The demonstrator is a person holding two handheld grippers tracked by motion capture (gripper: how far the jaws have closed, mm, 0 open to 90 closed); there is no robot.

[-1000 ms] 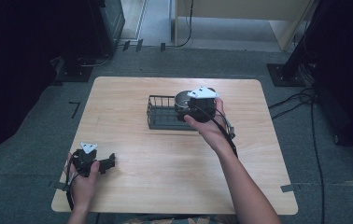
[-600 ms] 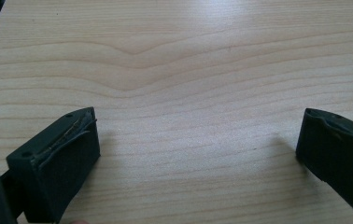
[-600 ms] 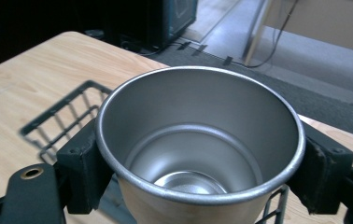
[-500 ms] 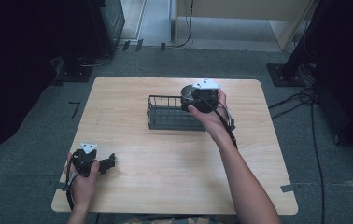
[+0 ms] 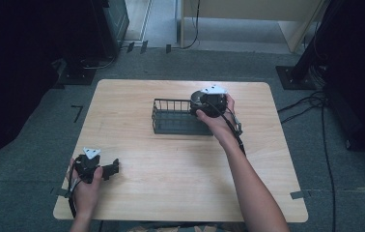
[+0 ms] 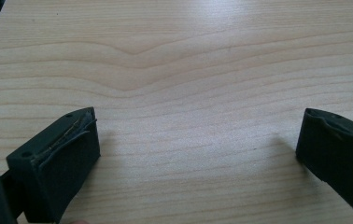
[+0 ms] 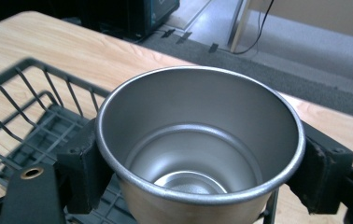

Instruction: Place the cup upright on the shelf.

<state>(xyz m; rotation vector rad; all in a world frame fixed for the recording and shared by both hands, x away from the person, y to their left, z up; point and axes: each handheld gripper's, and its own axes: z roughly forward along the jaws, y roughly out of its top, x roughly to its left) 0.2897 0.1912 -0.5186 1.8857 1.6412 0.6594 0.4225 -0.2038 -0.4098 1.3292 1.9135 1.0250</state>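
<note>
A shiny steel cup (image 7: 198, 144) sits upright and empty between the two black jaws of my right gripper (image 7: 198, 172), which is shut on its sides. In the high view that right gripper (image 5: 208, 102) holds the cup (image 5: 197, 99) over the right end of a dark wire basket (image 5: 173, 118) at the middle of the table. My left gripper (image 5: 104, 170) rests low near the table's front left corner. Its jaws stand wide apart in the left gripper view, left gripper (image 6: 198, 154) open over bare wood with nothing between them.
The light wooden table (image 5: 137, 188) has free room around the basket on the left and front. Cables (image 5: 311, 104) run over the grey floor to the right. Dark equipment (image 5: 103, 29) stands beyond the far edge.
My right gripper has carried the cup to the right and slightly down, now over the basket's right end. The left gripper has kept still.
</note>
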